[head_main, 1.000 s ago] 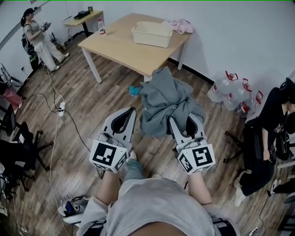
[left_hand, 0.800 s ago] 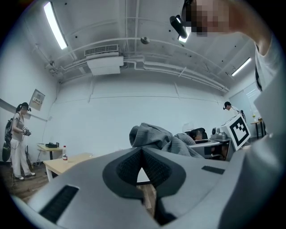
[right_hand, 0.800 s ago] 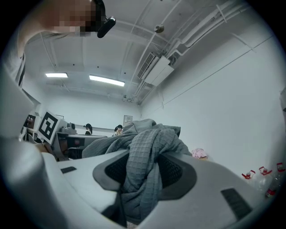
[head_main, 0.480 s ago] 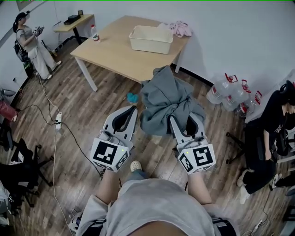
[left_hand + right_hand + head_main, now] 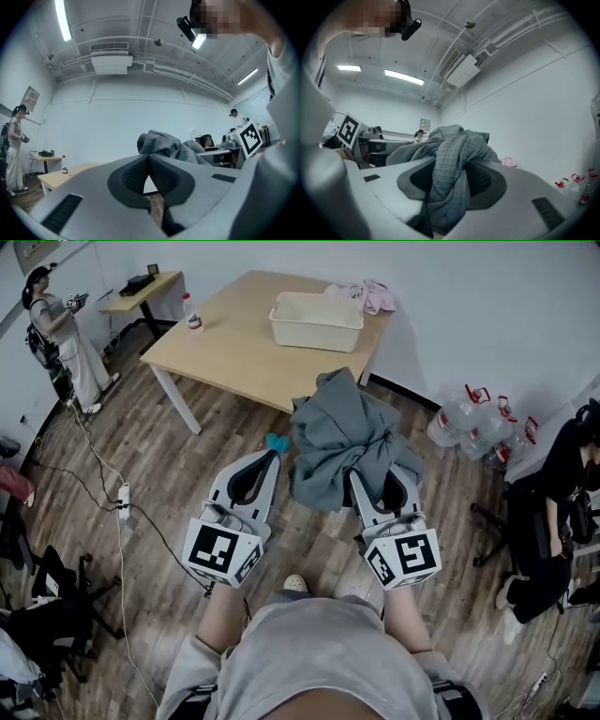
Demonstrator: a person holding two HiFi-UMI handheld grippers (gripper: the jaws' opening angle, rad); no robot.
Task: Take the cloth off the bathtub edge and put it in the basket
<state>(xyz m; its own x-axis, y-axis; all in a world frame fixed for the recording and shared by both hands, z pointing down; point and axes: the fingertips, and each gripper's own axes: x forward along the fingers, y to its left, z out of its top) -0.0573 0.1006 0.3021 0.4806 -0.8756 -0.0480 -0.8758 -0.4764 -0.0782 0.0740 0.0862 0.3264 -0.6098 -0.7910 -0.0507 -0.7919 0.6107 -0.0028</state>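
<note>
In the head view, the right hand-held gripper (image 5: 378, 480) was clamped on a bunched grey waffle-weave cloth (image 5: 342, 432) and held it up over the wooden floor. The cloth was well apart from the cream rectangular plastic basket (image 5: 314, 335) on the light wooden table (image 5: 239, 348). It was probably lifted clear for carrying there. The left hand-held gripper (image 5: 255, 472) sat beside it.

In the left gripper view, that hand-held gripper (image 5: 149, 171) had its jaws together at the tips with nothing between them. The cloth (image 5: 159, 143) showed beyond as a grey hump.

In the right gripper view, the cloth (image 5: 450, 159) filled the hand-held gripper (image 5: 452, 180). It was pinched into a thick twisted rope, with gridded, creased folds spilling above and hanging below the pads.
</note>
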